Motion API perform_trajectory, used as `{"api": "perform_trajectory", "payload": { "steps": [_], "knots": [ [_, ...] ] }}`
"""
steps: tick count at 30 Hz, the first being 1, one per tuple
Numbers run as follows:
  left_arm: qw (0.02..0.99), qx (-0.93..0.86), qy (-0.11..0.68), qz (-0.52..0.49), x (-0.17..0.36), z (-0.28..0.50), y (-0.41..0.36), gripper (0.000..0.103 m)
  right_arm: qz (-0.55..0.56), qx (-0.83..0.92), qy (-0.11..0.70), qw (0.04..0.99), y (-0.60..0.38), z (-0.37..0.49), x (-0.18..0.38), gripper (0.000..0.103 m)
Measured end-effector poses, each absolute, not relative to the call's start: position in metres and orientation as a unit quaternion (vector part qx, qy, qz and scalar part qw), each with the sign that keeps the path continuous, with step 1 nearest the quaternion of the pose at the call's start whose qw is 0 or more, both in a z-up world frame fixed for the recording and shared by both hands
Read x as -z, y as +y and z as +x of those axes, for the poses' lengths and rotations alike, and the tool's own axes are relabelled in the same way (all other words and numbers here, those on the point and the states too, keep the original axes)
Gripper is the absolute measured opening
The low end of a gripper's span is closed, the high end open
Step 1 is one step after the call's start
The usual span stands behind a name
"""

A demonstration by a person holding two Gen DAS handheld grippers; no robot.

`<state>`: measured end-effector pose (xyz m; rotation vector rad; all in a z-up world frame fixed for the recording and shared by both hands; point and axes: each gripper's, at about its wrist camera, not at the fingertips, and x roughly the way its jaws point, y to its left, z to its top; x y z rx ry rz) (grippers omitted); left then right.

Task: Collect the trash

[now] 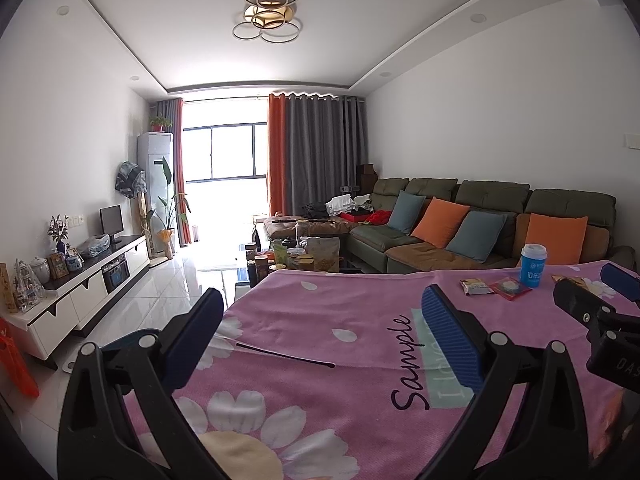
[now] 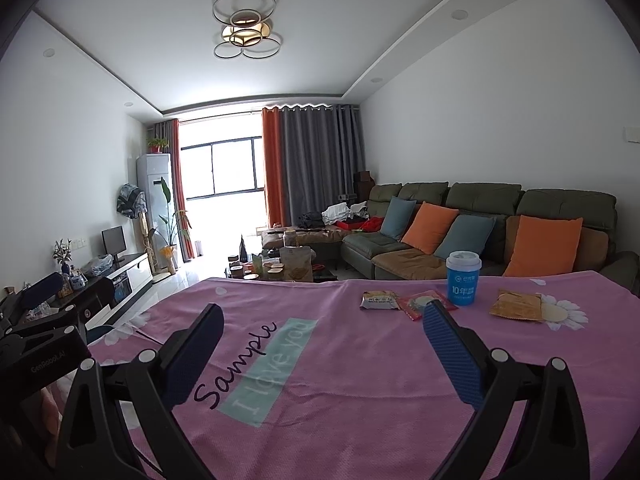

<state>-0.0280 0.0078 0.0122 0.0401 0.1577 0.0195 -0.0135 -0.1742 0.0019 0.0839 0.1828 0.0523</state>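
A pink flowered cloth (image 2: 360, 380) printed with "Sample" and "I love you" covers the table, and both grippers hover above its near part with nothing between their fingers. The left gripper (image 1: 320, 312) has its jaws spread wide, the left finger hanging past the cloth's left edge over the white tiled floor (image 1: 160, 292), the right finger over the printed lettering; a thin dark stick (image 1: 286, 356) lies on the cloth between them. The right gripper (image 2: 322, 320) is likewise wide open over the middle of the cloth, its right fingertip just short of the trash. That trash sits in a loose row near the far edge: a pale snack wrapper (image 2: 379, 301), a red packet (image 2: 425, 304) touching or just overlapping it, a blue-and-white paper cup (image 2: 463, 278) standing upright right behind the red packet, and a brown packet (image 2: 516, 306) a little apart toward the right edge. In the left wrist view the right gripper's black body crosses the right margin, hiding part of the brown packet. The broad stretch of cloth between the fingers and the trash is bare. Beyond the far edge stand a cluttered coffee table (image 2: 276, 268) and a green sofa (image 2: 472, 200) with orange and blue cushions.
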Motion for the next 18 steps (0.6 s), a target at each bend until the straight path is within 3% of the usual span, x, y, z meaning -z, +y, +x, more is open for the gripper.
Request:
{"api": "perform_trajectory", "payload": {
  "steps": [18],
  "knots": [
    [0.997,-0.01,0.079,0.02,-0.013,-0.0281,0.0088,0.098,0.043,-0.025,0.09,0.995,-0.175,-0.0133,-0.0016,0.096]
  ]
}}
